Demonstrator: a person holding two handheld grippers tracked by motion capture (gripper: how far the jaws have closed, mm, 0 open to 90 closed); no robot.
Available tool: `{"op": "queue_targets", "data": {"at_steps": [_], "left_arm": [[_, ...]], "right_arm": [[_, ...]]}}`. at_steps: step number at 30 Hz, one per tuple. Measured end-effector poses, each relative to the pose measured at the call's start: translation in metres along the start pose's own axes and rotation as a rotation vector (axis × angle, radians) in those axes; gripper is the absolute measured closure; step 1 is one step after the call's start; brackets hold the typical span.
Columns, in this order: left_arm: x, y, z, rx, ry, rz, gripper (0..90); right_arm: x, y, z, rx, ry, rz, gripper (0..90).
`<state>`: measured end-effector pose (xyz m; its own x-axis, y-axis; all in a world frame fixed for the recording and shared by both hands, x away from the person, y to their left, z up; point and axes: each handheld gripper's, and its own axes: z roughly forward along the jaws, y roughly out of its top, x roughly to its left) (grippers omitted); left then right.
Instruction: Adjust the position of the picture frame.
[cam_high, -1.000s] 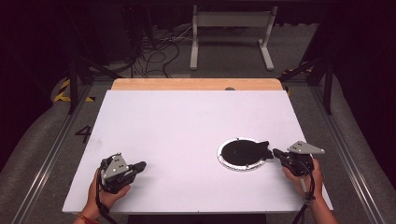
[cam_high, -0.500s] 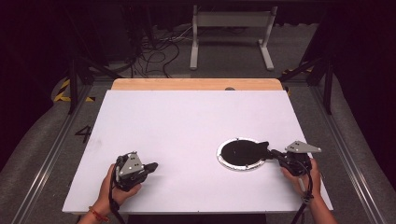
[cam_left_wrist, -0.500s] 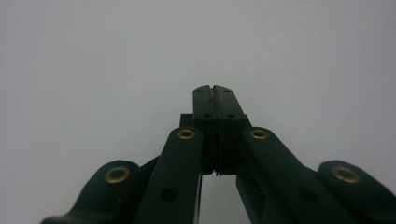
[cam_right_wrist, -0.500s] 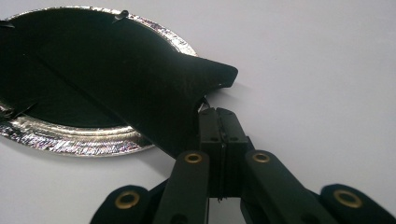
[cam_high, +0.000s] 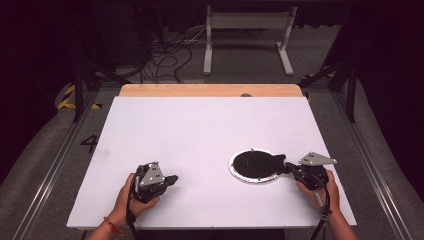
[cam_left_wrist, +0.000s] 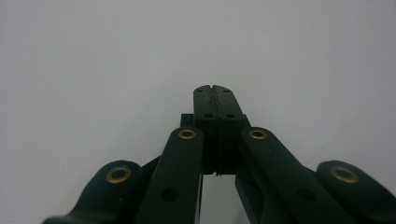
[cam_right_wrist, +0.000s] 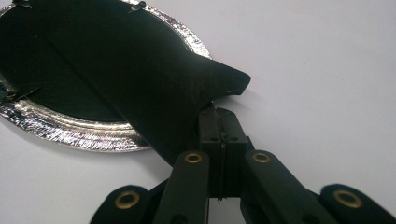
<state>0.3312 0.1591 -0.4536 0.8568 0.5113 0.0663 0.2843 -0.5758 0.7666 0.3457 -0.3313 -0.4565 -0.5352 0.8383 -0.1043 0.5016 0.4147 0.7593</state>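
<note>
Right gripper (cam_high: 289, 168) sits at the near right part of the white table (cam_high: 200, 130), jaws pressed together on the edge of a black sheet (cam_high: 257, 164); in the right gripper view the gripper (cam_right_wrist: 219, 123) has its tips pinching the sheet (cam_right_wrist: 140, 79) at the corner that sticks out past the rim, no gap between the pads. The sheet runs up and away from the fingertips, leftward in that view, and lies across a round foil tray (cam_right_wrist: 70, 133) with a crinkled silver rim; the nearest bit of rim is just beside the fingertips, to their left. From the high view the foil tray (cam_high: 239, 175) is directly ahead of the right tips, touching distance, with the sheet's corner bridging tray and jaws. Left gripper (cam_high: 172, 178) is at the near left part of the table, well apart from tray and sheet, tips pointing toward them. In the left gripper view the gripper (cam_left_wrist: 215, 88) has both pads flush together, nothing between them, bare white table (cam_left_wrist: 93, 70) all around the fingertips. A hand wraps each gripper body from the near edge.
</note>
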Motion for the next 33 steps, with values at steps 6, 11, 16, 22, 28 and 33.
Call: {"op": "queue_targets", "data": {"at_steps": [6,11,16,22,28,33], "left_arm": [[-0.006,0.010,0.013,0.016,-0.028,0.030,89.6],[-0.013,0.020,0.027,0.028,-0.064,0.062,89.6],[-0.018,0.033,0.041,0.030,-0.091,0.089,89.8],[-0.021,0.044,0.056,0.037,-0.112,0.102,89.9],[-0.026,0.052,0.070,0.044,-0.139,0.122,89.9],[-0.028,0.058,0.079,0.043,-0.145,0.131,89.6]], "right_arm": [[0.006,0.001,0.001,-0.001,0.011,-0.008,90.0],[0.012,0.003,0.002,-0.004,0.026,-0.020,90.0],[0.017,0.005,0.003,-0.008,0.039,-0.024,90.0],[0.023,0.007,0.004,-0.008,0.050,-0.026,90.0],[0.028,0.009,0.006,-0.009,0.065,-0.038,90.0],[0.033,0.011,0.007,-0.010,0.076,-0.044,90.0]]}}
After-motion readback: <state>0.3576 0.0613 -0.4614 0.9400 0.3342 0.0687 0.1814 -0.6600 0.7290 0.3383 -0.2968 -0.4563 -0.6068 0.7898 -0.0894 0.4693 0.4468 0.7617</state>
